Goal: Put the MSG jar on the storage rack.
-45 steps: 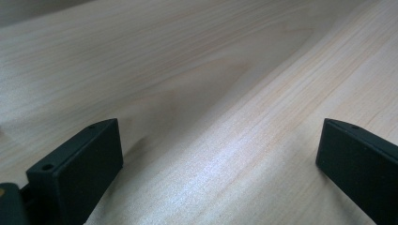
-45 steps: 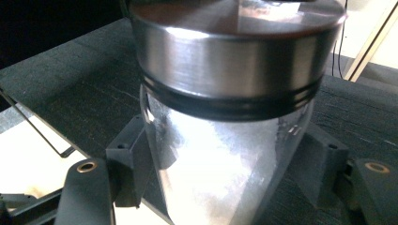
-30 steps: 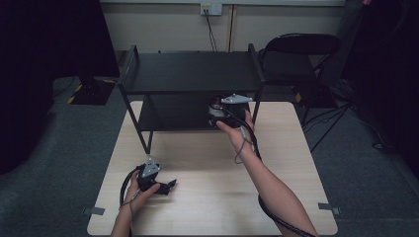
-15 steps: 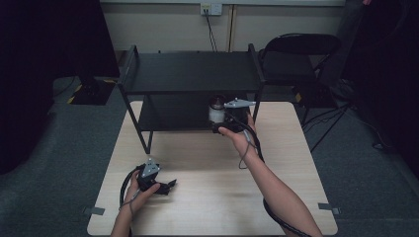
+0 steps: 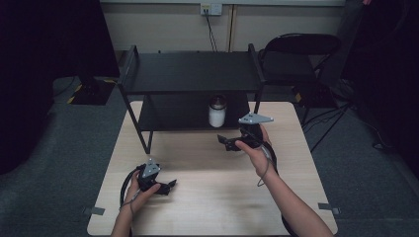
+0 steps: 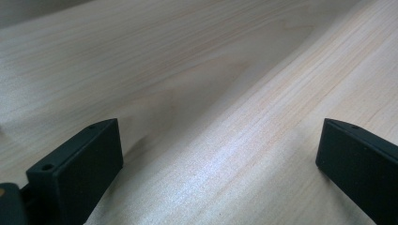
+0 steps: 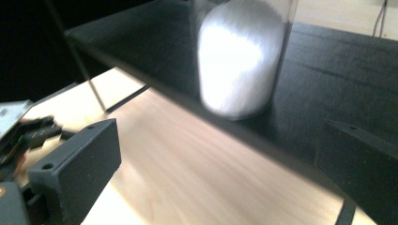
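Wooden table (image 5: pixel 207 207) nearest; left gripper (image 5: pixel 168 186) rests on it, jaws wide, nothing between. Right gripper (image 5: pixel 223 141), jaws just opened and holding nothing, hovers near white jar (image 5: pixel 217 111) standing upright on black shelf's (image 5: pixel 192 74) lower tier. No readable label.

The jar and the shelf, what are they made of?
The jar looks like clear glass or plastic: see-through wall with something white inside, dark lid on top. Which of the two is hard to tell. The shelf looks like black painted metal: thin legs and flat, matte boards.
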